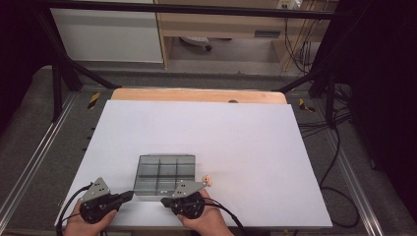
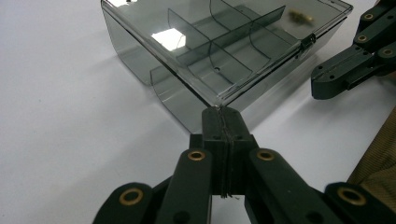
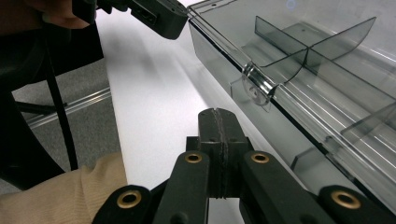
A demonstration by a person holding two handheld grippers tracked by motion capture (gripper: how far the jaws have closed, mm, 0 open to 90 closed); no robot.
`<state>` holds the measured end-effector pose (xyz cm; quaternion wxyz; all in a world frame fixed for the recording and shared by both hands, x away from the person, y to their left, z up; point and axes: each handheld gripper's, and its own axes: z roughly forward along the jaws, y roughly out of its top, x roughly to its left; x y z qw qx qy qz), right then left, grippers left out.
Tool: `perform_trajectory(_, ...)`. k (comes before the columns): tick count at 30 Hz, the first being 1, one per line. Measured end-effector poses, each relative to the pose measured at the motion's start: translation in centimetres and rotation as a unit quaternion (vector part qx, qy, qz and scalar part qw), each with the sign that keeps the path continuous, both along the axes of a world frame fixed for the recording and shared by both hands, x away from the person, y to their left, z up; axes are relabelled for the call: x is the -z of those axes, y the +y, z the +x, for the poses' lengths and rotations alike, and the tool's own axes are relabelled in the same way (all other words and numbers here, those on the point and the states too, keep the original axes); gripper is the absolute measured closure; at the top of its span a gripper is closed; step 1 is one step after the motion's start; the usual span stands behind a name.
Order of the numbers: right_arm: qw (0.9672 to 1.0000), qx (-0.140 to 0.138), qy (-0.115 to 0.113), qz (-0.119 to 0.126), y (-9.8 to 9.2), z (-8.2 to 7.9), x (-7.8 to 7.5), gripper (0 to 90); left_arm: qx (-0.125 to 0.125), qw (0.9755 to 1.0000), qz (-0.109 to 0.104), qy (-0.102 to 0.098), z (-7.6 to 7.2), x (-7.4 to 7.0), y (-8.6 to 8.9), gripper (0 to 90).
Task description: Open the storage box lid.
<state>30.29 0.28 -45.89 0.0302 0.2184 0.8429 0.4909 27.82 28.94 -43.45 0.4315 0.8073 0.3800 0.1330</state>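
A smoky clear plastic compartment box [image 1: 164, 173] lies near the front of the white table top [image 1: 196, 128], with its lid down. My left gripper [image 1: 130, 195] is shut and empty, its tip at the box's near-left corner [image 2: 223, 114]. My right gripper [image 1: 163, 201] is also shut and empty, and sits just in front of the box's front wall [image 3: 218, 116], below the clear latch [image 3: 256, 86]. A small beige item [image 1: 208, 180] lies on the table just right of the box; it shows through the box [image 2: 301, 16] in the left gripper view.
The white top covers a wooden table whose far edge [image 1: 196, 95] shows. Metal frame rails and cables run along both sides. The table's front edge is right under my hands. A beige sleeve [image 3: 70, 191] is at the lower left of the right gripper view.
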Motion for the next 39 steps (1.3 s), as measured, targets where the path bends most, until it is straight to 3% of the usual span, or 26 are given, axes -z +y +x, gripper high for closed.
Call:
perform_trajectory(25, 0.9995, 0.021, 0.011, -0.021, 0.09, 0.89, 0.12, 90.0, -0.001, 1.0000, -0.003, 0.002, 0.03, 0.05, -0.07, 89.9)
perform_trajectory(39, 0.9997, 0.023, -0.006, -0.011, -0.13, 0.82, -0.60, 90.0, -0.003, 1.0000, -0.006, 0.002, 0.07, 0.06, -0.04, 90.0)
